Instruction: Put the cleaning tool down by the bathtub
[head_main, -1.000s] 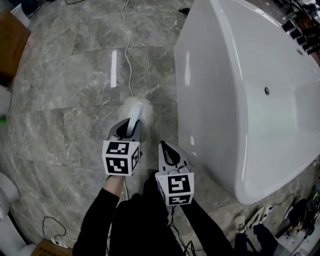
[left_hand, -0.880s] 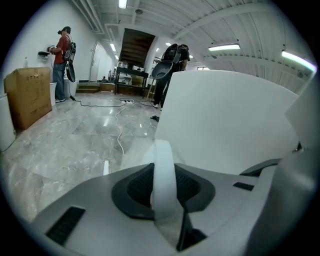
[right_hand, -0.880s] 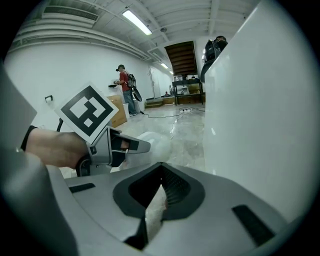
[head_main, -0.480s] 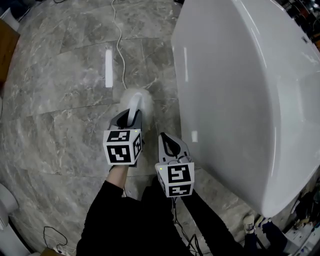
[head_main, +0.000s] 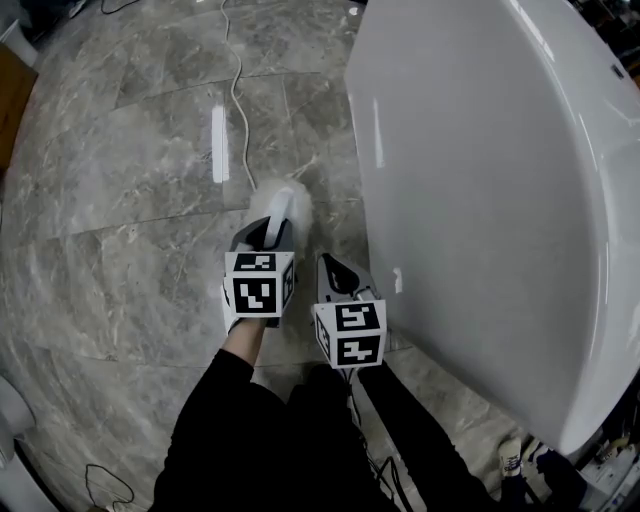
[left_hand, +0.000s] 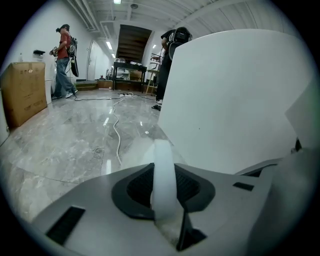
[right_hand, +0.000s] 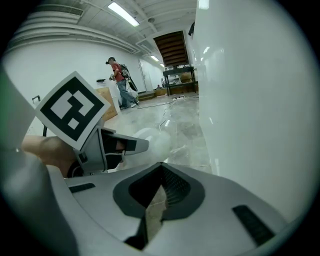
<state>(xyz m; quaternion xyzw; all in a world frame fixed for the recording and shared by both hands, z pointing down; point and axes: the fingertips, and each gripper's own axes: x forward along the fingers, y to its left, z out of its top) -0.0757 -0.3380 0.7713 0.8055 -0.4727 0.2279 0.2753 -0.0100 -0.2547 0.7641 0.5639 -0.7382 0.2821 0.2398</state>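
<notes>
Cleaning tool (head_main: 279, 204), pinched in the left tongs (head_main: 269, 229), had sunk toward the floor (head_main: 130, 200) just left of the bathtub (head_main: 480, 180), so set-down looked close, while the right tongs (head_main: 327, 263) were pressed together, empty.

left tongs (head_main: 268, 232): mine, sunk lower toward the floor (head_main: 120, 200)
cleaning tool (head_main: 279, 200): went down with them, fluffy head ahead of the tips now nearer the tiles
right tongs (head_main: 331, 263): sunk too, now tighter beside the left
bathtub (head_main: 480, 200): right of my tongs, basin gone from head view, only outer wall shows
</notes>
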